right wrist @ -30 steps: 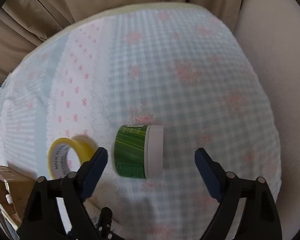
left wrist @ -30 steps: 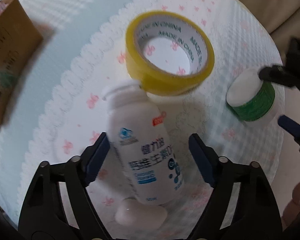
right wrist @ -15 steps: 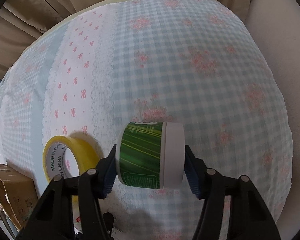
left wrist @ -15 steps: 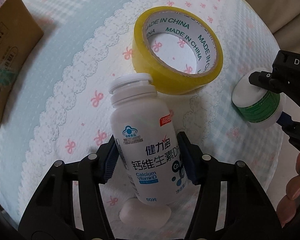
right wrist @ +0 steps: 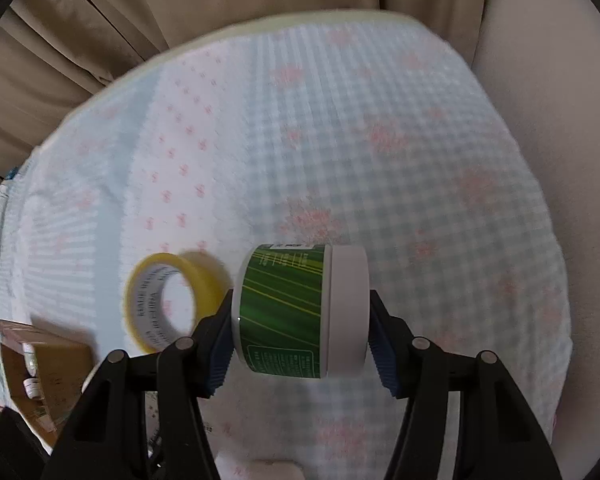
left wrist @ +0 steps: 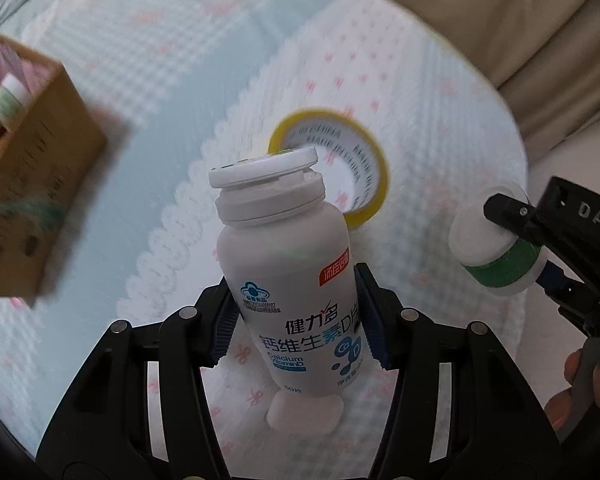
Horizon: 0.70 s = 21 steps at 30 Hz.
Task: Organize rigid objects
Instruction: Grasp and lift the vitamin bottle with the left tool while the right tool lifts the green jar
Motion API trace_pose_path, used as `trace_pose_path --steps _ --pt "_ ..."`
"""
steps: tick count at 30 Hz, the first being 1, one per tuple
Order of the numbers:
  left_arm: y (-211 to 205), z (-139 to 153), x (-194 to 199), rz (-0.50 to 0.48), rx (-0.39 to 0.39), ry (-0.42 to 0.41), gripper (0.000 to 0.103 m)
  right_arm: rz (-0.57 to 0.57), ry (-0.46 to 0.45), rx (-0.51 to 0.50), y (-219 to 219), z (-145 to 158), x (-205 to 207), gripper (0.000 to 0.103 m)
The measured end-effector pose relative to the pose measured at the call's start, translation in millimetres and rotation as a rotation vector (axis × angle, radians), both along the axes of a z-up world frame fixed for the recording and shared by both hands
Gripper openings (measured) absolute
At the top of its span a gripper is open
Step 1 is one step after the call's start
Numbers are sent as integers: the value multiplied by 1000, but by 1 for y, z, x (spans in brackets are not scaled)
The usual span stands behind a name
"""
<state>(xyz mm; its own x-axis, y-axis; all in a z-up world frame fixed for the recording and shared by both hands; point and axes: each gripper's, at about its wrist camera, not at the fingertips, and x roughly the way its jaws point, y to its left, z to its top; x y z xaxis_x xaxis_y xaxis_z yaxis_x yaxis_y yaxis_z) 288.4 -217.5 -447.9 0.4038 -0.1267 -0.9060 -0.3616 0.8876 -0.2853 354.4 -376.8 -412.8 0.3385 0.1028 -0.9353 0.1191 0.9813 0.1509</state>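
My left gripper (left wrist: 298, 322) is shut on a white vitamin bottle (left wrist: 288, 272) with blue Chinese print and holds it off the cloth, cap pointing away. My right gripper (right wrist: 302, 332) is shut on a green jar (right wrist: 300, 310) with a white lid, held sideways above the cloth; the jar also shows at the right of the left wrist view (left wrist: 496, 250). A roll of yellow tape (left wrist: 340, 164) lies on the cloth behind the bottle, and left of the jar in the right wrist view (right wrist: 168, 300).
An open cardboard box (left wrist: 28, 184) with small items inside stands at the left; it also shows at lower left in the right wrist view (right wrist: 44, 376). A patterned blue and white cloth (right wrist: 340, 140) covers the surface. Beige curtains (right wrist: 180, 4) hang behind.
Both grippers closed on their objects and lifted them: the left raised the white bottle, the right raised the green jar. The tape stayed in place.
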Motion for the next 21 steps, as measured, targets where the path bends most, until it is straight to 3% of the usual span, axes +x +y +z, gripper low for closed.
trace_pose_path --steps 7,15,21 --pt "19 89 -31 -93 -11 -129 50 -21 -109 26 3 94 -41 55" --pt "73 198 -67 -207 24 -198 50 24 -213 61 33 214 -95 55" --pt "129 263 -94 -262 69 -255 50 91 -284 86 78 270 -133 55"
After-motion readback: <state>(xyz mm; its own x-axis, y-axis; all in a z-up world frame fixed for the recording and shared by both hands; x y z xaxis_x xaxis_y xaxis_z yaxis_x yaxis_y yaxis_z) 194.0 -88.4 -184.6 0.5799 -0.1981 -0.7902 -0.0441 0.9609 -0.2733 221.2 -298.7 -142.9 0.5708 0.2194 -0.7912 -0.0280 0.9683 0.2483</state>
